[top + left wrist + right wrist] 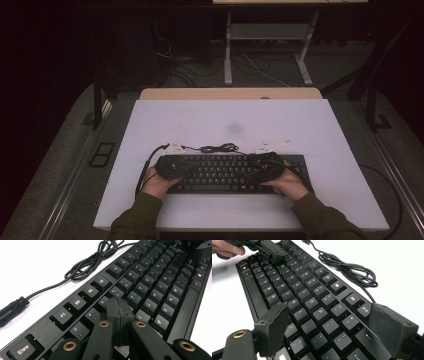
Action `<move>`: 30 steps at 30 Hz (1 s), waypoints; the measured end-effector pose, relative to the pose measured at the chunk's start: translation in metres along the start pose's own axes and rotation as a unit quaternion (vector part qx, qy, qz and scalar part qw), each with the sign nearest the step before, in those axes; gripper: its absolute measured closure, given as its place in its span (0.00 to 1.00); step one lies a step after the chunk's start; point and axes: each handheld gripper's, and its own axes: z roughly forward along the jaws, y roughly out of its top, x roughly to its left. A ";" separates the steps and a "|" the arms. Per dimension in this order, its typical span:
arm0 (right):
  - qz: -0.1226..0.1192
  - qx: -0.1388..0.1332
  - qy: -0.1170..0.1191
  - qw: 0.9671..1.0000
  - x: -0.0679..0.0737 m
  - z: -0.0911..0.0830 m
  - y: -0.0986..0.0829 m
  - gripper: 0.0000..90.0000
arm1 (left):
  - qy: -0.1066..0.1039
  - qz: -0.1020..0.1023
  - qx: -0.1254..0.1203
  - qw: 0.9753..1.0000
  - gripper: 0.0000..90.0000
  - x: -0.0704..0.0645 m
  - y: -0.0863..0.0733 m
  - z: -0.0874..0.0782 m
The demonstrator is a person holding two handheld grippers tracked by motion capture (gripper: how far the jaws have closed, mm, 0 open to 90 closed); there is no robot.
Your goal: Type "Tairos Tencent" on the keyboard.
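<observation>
One white board (310,150) covers the table in a dark room; keyboard (225,172) centred; left gripper (118,315) closed empty, right gripper (337,327) open.

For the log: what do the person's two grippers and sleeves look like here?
Both the left gripper and the right gripper are black, each topped by a pale three-cornered plate and trailing a black cable. Their jaws are matte black blocks on arms with brass-coloured pivot rings. The sleeves are dark olive green.
</observation>
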 end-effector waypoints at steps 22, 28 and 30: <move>-0.001 -0.010 0.048 0.999 0.002 0.000 0.004 0.31 | 0.010 -0.012 -0.022 1.000 0.89 -0.006 -0.002 -0.009; -0.010 -0.008 0.067 0.998 0.005 0.005 0.007 0.50 | 0.017 -0.027 -0.031 0.999 0.76 -0.008 -0.005 -0.013; -0.015 -0.005 0.073 0.997 0.006 0.007 0.008 0.56 | 0.019 -0.030 -0.031 0.999 0.71 -0.009 -0.007 -0.014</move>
